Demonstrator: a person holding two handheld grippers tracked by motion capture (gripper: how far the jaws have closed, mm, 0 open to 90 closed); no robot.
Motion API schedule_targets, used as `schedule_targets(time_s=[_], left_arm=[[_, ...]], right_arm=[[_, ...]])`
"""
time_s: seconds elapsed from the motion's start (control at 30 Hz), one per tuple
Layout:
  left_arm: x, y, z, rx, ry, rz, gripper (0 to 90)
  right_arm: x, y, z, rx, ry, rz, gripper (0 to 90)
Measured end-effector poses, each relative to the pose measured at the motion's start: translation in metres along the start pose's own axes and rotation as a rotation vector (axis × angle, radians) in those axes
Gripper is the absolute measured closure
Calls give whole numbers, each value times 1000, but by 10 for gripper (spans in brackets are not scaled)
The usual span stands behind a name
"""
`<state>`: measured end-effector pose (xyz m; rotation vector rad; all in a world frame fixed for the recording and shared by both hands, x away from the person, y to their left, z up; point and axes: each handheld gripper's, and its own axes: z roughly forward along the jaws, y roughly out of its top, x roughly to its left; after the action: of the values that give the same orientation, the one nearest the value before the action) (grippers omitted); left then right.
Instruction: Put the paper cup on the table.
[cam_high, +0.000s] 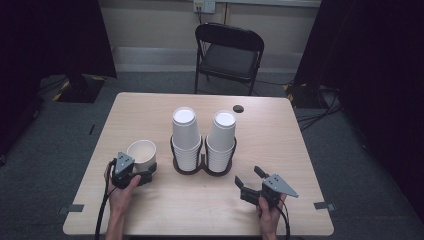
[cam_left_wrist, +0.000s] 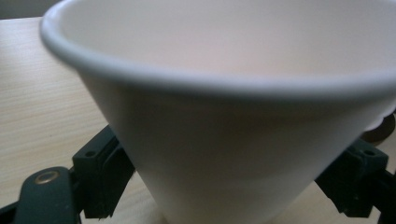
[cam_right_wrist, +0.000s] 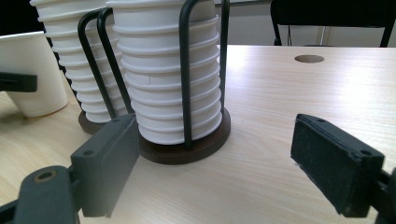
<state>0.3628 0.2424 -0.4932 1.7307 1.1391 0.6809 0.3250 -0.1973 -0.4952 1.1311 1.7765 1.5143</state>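
Pale tabletop (cam_high: 150, 210) before a folding chair (cam_high: 228, 52). My left gripper (cam_high: 146, 173) has its jaws around the base of a single cup (cam_high: 142, 152) standing upright at the left, beside the two stacks (cam_high: 202, 137) in their rack (cam_high: 202, 167). My right gripper (cam_high: 248, 182) rests with its jaws released, holding nothing. Risks: thin paper may buckle under squeeze; tapered wall may slip; a sideways swing may strike the rack.

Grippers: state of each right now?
Left gripper: jaws on either side of the upright paper cup; whether the pads press on it cannot be told.
Right gripper: open, holding nothing.
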Motion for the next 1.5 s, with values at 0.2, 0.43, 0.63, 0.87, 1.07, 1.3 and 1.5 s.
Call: schedule_targets(time_s=[0.2,0.43,0.63,0.87,1.07,1.3,1.5], left_arm=[[-3,-1,-6,48,13,17,157],[-7,-1,-12,73,19,12,156],[-10,-10,-21,44,13,-27,156],[-18,-21,-43,-46,0,-73,156],[-45,-24,-54,-132,-72,-43,169],[-74,-23,-37,-123,-145,5,204],[-94,-16,-22,-114,-182,60,186]], right_arm=[[0,0,0,3,-1,-1,151],[0,0,0,2,0,1,150],[0,0,0,0,-1,2,150],[0,0,0,-1,-1,2,151],[0,0,0,-5,-3,2,151],[0,0,-1,-9,-7,-3,151],[0,0,-1,-11,-5,-3,151]])
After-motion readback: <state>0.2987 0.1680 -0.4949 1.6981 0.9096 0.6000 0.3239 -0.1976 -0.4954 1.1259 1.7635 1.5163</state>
